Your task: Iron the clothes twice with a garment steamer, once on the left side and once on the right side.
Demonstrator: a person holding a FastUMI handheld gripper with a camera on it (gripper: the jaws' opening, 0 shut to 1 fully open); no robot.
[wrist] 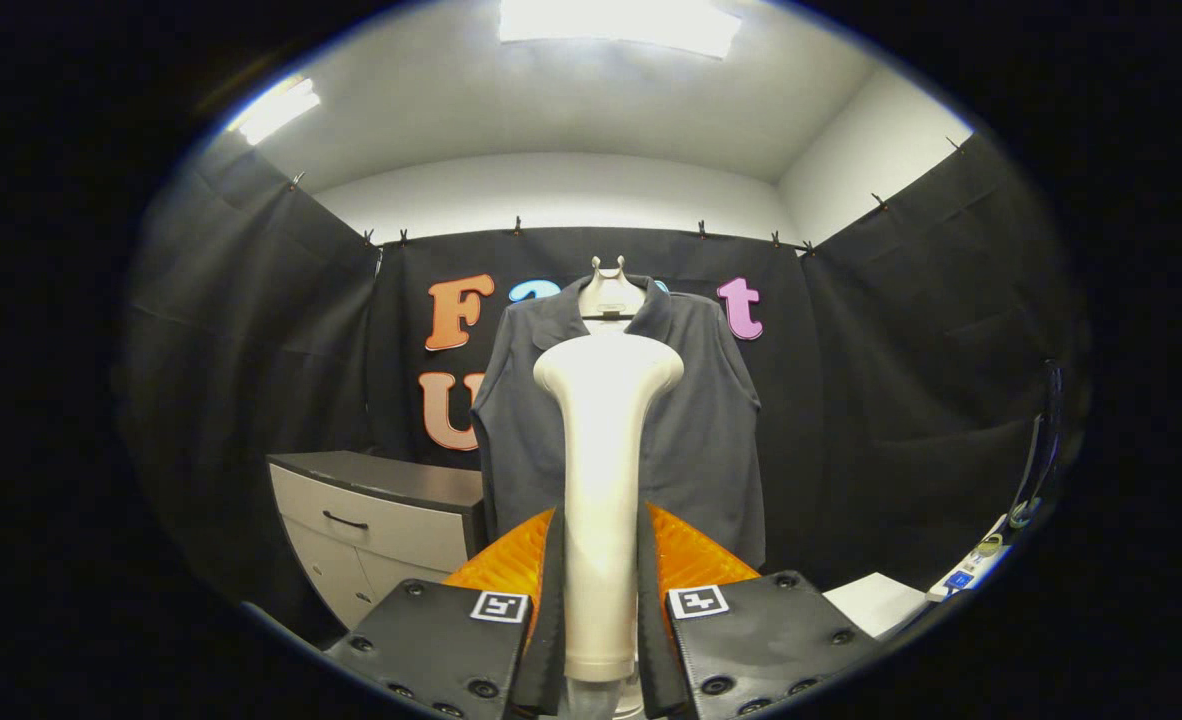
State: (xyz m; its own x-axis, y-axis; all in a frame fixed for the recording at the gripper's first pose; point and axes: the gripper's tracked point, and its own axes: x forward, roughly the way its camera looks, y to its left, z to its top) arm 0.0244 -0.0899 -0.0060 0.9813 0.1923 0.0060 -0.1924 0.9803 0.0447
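A cream garment steamer [603,470] stands upright between my fingers, its wide head at the top facing the shirt. My gripper [601,545] is shut on the steamer's handle, with both fingers pressing its sides. A dark grey collared shirt [711,430] hangs on a pale hanger [609,290] beyond the steamer, in front of the black cloth wall. The steamer's head covers the middle of the shirt's chest and seems a short way in front of it. The shirt's lower middle is hidden behind the handle.
A low cabinet [381,520] with a dark top and a pale drawer stands to the left of the shirt. At the right lie a white flat surface [876,600], a power strip [971,570] and a dark cable [1041,450] hanging above it.
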